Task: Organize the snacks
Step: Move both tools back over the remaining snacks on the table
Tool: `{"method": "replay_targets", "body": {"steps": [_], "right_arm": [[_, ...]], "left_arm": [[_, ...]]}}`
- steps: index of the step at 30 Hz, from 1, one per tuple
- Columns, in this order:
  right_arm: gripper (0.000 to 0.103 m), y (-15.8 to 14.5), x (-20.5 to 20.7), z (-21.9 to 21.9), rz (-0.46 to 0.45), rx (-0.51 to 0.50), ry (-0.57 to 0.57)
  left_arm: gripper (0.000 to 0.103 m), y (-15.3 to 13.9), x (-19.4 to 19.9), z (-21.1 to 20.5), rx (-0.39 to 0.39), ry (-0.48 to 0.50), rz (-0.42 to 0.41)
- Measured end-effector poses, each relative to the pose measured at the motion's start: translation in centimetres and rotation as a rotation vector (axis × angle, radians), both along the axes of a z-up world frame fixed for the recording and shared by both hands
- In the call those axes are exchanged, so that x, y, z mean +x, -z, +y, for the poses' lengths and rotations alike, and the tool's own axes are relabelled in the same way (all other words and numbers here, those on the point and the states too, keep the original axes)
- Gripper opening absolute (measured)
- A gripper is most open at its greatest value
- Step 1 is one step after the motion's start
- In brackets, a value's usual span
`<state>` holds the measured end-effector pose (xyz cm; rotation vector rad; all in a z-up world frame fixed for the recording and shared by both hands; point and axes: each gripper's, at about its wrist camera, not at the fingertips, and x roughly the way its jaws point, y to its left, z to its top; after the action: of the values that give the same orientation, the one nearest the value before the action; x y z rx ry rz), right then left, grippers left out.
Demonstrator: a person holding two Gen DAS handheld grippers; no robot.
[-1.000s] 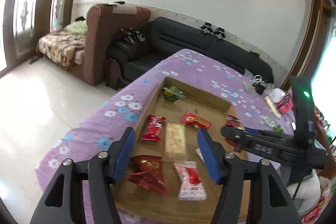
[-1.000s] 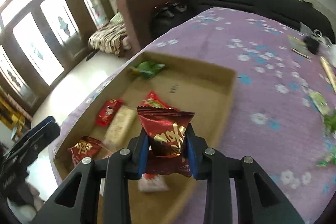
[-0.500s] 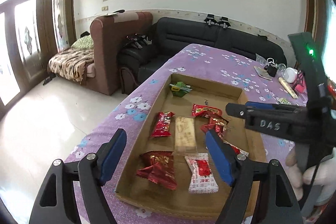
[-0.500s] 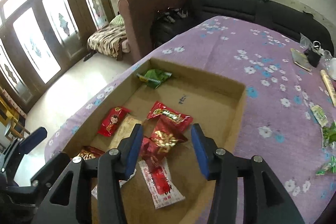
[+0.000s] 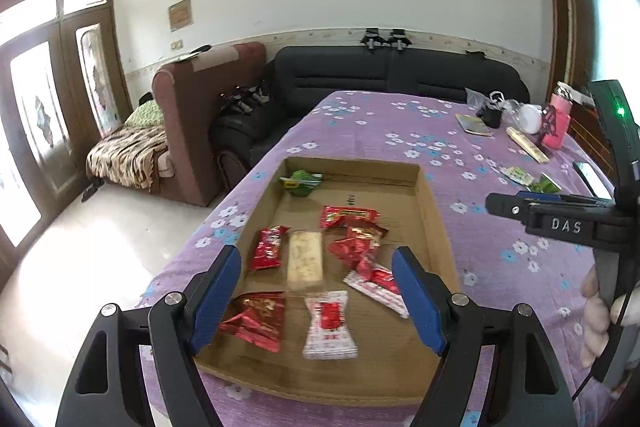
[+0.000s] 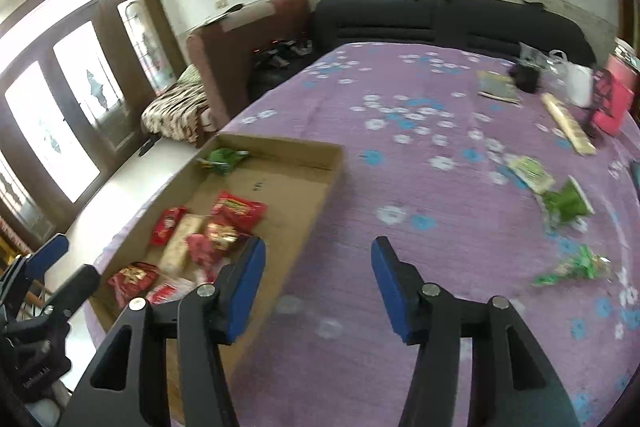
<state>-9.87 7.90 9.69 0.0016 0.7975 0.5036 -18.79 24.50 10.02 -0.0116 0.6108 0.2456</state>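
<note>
**Snacks go in the box, more wait on the table**

Snacks in red wrappers (image 5: 352, 247) lie flat in the cardboard box (image 5: 434, 227), so they stay together. The left gripper (image 5: 316, 295) hangs over the box's near end, spread wide and holding nothing. The right gripper (image 6: 318, 287) is also spread wide and bare, tipped toward 2 o'clock. Out there, green snacks (image 6: 566, 205) lie loose on the purple tablecloth (image 6: 400, 99), probably next to be picked up.

"das" embossed on right gripper (image 5: 568, 225) body; snack print unreadable.
</note>
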Motion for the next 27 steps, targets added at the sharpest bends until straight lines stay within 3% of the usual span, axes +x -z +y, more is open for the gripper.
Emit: {"method": "replay_targets", "body": {"steps": [14, 27], "right_arm": [[0.054, 0.9, 1.7, -12.9, 0.031, 0.073, 0.214], [0.055, 0.9, 4.5, -24.3, 0.043, 0.11, 0.444]], "left_arm": [[0.081, 0.0, 1.5, -6.2, 0.089, 0.105, 0.049], [0.081, 1.1, 2.9, -9.5, 0.074, 0.205, 0.095]]}}
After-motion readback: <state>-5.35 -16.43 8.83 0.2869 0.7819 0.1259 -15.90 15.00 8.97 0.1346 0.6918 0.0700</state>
